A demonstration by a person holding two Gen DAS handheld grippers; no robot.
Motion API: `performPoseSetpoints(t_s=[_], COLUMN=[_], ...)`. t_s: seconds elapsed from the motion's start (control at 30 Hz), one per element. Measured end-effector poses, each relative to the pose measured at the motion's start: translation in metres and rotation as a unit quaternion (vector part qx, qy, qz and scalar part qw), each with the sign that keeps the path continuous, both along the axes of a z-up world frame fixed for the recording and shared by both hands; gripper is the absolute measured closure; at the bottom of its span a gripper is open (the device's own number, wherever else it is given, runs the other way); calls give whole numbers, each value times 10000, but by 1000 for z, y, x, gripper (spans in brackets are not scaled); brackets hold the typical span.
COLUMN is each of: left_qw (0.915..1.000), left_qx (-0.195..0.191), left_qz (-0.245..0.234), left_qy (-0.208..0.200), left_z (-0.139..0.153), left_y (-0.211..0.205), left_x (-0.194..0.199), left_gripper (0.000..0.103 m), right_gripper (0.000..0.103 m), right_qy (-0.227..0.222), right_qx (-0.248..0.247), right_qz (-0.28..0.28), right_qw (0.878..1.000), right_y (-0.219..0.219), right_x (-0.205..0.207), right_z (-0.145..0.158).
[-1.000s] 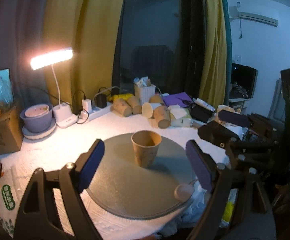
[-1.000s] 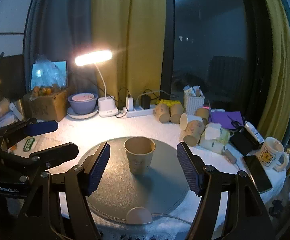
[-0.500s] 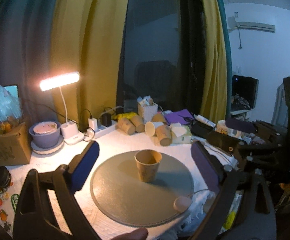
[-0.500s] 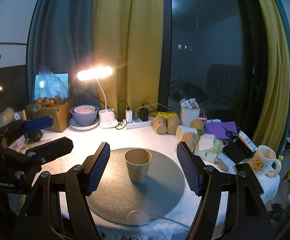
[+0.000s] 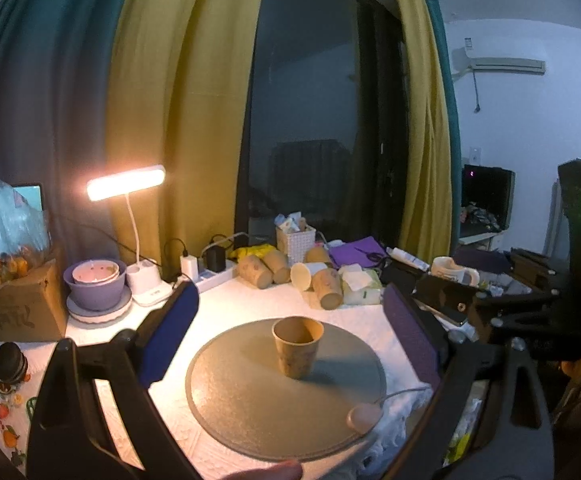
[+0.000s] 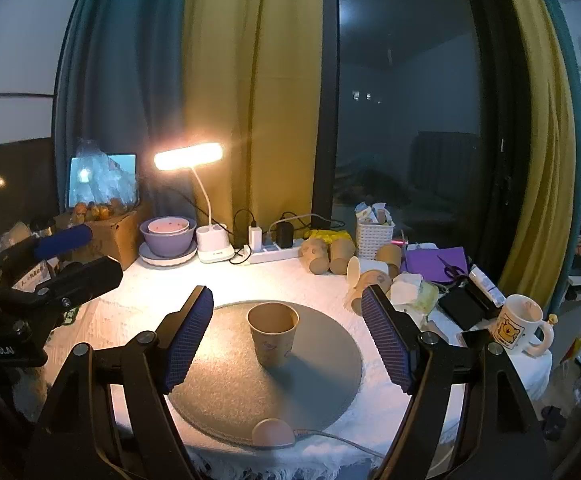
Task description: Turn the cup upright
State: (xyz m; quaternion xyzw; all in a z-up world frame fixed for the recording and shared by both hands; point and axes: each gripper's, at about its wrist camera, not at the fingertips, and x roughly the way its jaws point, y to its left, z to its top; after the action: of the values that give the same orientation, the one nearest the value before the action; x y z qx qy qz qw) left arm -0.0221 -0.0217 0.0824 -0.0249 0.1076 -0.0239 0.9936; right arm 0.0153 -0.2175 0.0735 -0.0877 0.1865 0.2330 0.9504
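A brown paper cup (image 5: 297,346) stands upright, mouth up, on a round grey mat (image 5: 250,408) on the white table; it also shows in the right wrist view (image 6: 273,332) on the mat (image 6: 322,376). My left gripper (image 5: 290,340) is open and empty, its blue pads (image 5: 168,340) wide apart, well back from the cup. My right gripper (image 6: 288,338) is open and empty too, pads (image 6: 188,338) either side of the cup but short of it. The left gripper also shows at the left edge of the right wrist view (image 6: 70,256).
Several paper cups (image 6: 330,256) lie on their sides at the back beside a white basket (image 6: 374,234). A lit desk lamp (image 6: 206,200), purple bowl (image 6: 168,238), power strip (image 6: 274,252), cardboard box (image 5: 14,304) and bear mug (image 6: 520,324) ring the mat.
Both grippers have drawn back and risen away from the cup, so it looks smaller and farther. The cup stays upright on the mat.
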Motion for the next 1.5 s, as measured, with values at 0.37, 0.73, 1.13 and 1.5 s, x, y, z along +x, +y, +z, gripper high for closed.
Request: performPoseSetpoints(t_s=[0.37,0.73,1.13,1.5], left_qw=[9999,9999,9999,9998], left_qx=[-50,-66,-65,-66], left_qz=[-26,-38,-28,-34], left_qy=[108,149,157,161], left_z=[-2,-4,-3,-4], left_y=[0,-2,-4,-4], left_x=[0,-1,0,0], left_gripper=[9,9,9,9], right_gripper=[24,24,24,24], right_qy=[65,71,75,78], right_qx=[-40,-44,-47,-45], right_qz=[70,69,63,63], right_qw=[9999,9999,9999,9999], right_y=[2,2,3,3], right_x=[4,4,4,4], right_z=[-2,-3,-3,-3])
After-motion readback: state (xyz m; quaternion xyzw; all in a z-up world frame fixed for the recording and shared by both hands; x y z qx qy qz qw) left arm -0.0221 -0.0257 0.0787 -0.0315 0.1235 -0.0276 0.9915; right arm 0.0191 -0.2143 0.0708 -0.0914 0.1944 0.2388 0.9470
